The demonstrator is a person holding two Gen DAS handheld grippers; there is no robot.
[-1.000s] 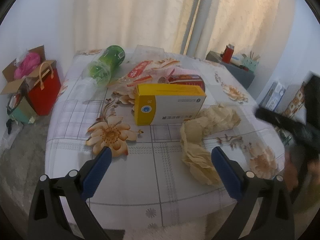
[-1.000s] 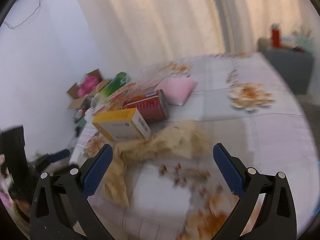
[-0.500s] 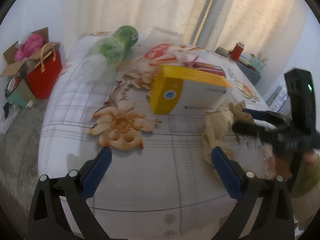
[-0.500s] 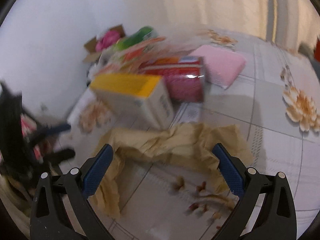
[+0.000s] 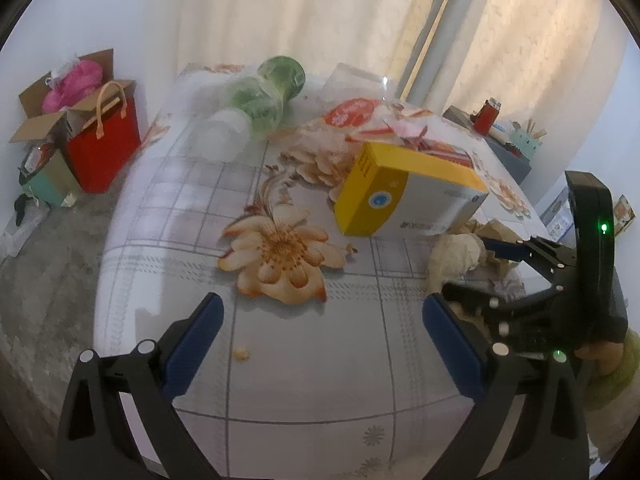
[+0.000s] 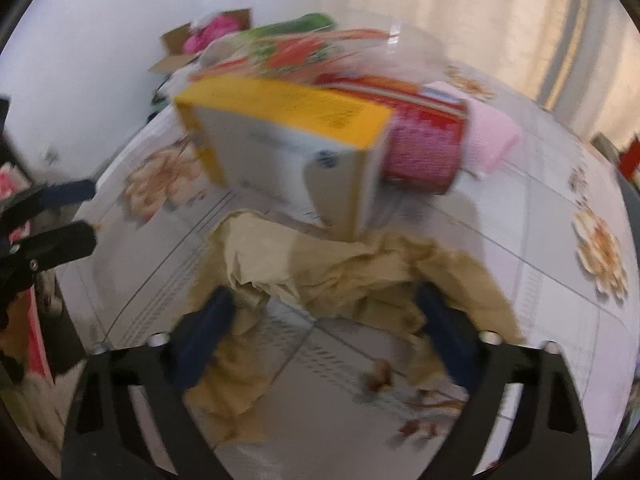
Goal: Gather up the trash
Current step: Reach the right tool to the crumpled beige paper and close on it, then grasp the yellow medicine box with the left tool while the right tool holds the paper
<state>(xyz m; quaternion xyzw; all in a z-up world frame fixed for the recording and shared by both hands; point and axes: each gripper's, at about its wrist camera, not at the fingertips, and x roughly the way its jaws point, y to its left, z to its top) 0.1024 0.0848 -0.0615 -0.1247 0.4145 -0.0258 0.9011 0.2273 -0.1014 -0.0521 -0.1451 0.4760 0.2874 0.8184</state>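
Observation:
Trash lies on a flower-print table (image 5: pixel 280 360): a yellow and white box (image 5: pixel 404 196), crumpled tan paper (image 6: pixel 352 276), a green plastic bottle (image 5: pixel 264 100), a red can (image 6: pixel 424 152) and red-white wrappers (image 5: pixel 360 120). My right gripper (image 6: pixel 326 332) is open, its blue fingers straddling the tan paper close below the box (image 6: pixel 288 148). In the left wrist view it (image 5: pixel 480 272) sits at the right by the paper (image 5: pixel 456 260). My left gripper (image 5: pixel 320 340) is open and empty above bare tablecloth near the front edge.
A red bag (image 5: pixel 104 148) and cardboard boxes (image 5: pixel 48 120) stand on the floor to the left. A pink pad (image 6: pixel 492 136) lies behind the can. A side table with a red bottle (image 5: pixel 486 114) stands at the back right. A crumb (image 5: pixel 242 354) lies near the front.
My right gripper has moved forward and down onto the tan paper, toward the box. My left gripper has shifted left and nearer the table.

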